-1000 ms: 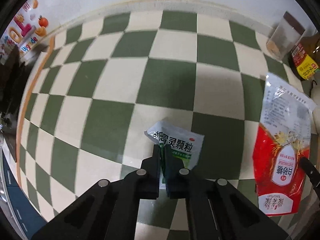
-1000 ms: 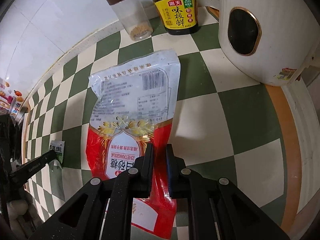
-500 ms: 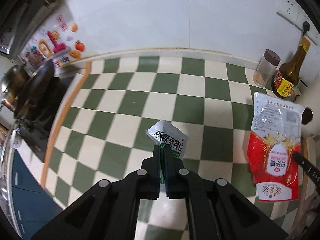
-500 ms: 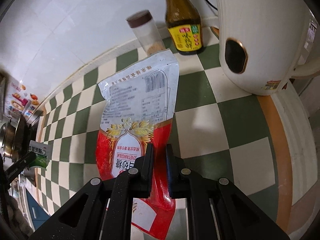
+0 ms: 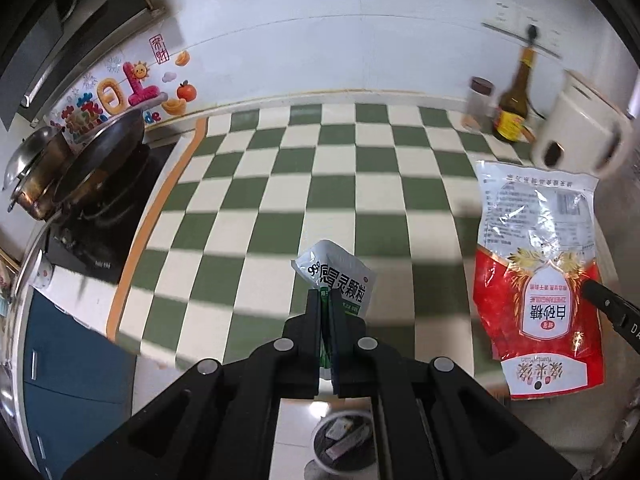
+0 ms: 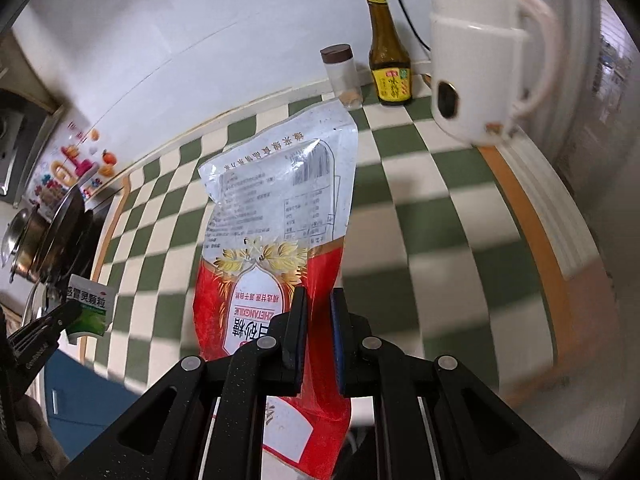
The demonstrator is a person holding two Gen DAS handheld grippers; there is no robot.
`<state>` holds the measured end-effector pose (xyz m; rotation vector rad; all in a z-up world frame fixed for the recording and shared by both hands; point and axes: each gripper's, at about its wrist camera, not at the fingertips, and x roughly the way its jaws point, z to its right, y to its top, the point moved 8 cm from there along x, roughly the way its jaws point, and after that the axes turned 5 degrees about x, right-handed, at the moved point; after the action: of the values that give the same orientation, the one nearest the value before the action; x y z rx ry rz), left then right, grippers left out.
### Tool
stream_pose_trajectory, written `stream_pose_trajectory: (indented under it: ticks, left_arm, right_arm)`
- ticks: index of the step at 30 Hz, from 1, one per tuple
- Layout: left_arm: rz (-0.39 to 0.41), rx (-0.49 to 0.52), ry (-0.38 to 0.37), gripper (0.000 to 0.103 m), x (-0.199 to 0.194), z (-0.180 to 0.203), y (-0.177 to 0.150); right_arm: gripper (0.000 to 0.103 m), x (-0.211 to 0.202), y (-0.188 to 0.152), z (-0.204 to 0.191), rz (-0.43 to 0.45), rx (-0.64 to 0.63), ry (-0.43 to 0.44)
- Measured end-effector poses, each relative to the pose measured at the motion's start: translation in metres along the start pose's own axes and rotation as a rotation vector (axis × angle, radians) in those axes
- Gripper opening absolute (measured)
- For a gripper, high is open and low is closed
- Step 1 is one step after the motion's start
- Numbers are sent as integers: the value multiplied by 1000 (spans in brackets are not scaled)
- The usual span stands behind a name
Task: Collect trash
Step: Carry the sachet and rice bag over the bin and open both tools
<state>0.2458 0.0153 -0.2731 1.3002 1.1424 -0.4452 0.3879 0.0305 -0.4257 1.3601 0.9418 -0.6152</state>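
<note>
My left gripper [image 5: 327,300] is shut on a small green-and-white medicine sachet [image 5: 340,280] and holds it in the air above the checked counter [image 5: 280,184]. It also shows in the right wrist view [image 6: 90,306]. My right gripper [image 6: 318,300] is shut on a large red-and-clear sugar bag [image 6: 276,232], lifted off the counter and hanging upright; the bag also shows in the left wrist view [image 5: 536,276]. A round bin [image 5: 344,446] with scraps inside sits below my left gripper.
A soy sauce bottle [image 6: 388,56], a small jar [image 6: 344,76] and a white kettle [image 6: 476,68] stand at the back right by the wall. A stove with a wok [image 5: 100,152] and a pot [image 5: 32,176] is on the left. A blue cabinet front [image 5: 72,364] is below the counter edge.
Both grippers have risen and pulled back from the counter, each carrying its packet. The bin has come into the left wrist view.
</note>
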Motion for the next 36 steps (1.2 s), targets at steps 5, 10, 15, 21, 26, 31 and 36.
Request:
stream_pose_trajectory:
  ticks: [5,10,15,21,26,31,36]
  left_arm:
    - [-36,35,-77,1,-20,-12,-72]
    - [-176,59,-137,1,-10,-19,-163]
    - [-377,49,-180,2,49,-15,-249]
    - [-566,-11,-219,2,165,5,-336]
    - [-669,-15,-265,5,286,40,-400]
    - [-738,28,-294,8,377,72,-451]
    - [-860,37,-313,19,429,85,-495]
  right_arm:
    - [12,-56,-104,-7,-1,45,-58]
    - [12,-78,-217,1,-116,85,-102]
    - [12,-50,-324,26,-304,97,-157]
    - [11,62,-453,61,-559,89,-211]
    - [11,191,-532,91,-707,119,-221]
    - [12,304,-590,114,-828,142,-215]
    - [19,381,-628,119,-934,171,-184]
